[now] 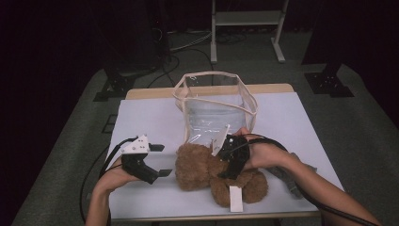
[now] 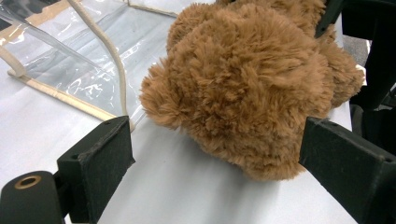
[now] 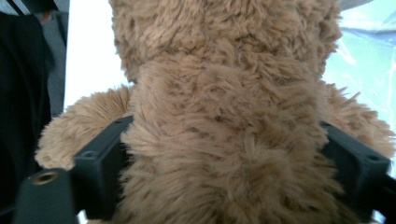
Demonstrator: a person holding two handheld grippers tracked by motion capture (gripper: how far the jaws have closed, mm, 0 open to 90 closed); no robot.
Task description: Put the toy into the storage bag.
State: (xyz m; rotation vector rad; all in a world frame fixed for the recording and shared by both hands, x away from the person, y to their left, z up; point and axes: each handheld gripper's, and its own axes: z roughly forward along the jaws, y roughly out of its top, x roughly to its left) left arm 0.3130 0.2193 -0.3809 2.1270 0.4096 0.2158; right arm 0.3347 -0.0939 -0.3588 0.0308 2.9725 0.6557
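My right gripper (image 1: 231,157) straddles the teddy bear (image 1: 207,169) at lower centre, jaws hugging its body to lift it; my left gripper (image 1: 157,160) waits spread beside.

Overhead light falls bright on the white table (image 1: 150,117) while the room around stays near black, glare streaks the clear plastic bag (image 1: 216,110), and the teddy bear (image 3: 224,116) looks soft and blurred up close.

left gripper (image 1: 159,160): black, grey plate | right gripper (image 1: 229,162): black, black cable | forearms unsleeved
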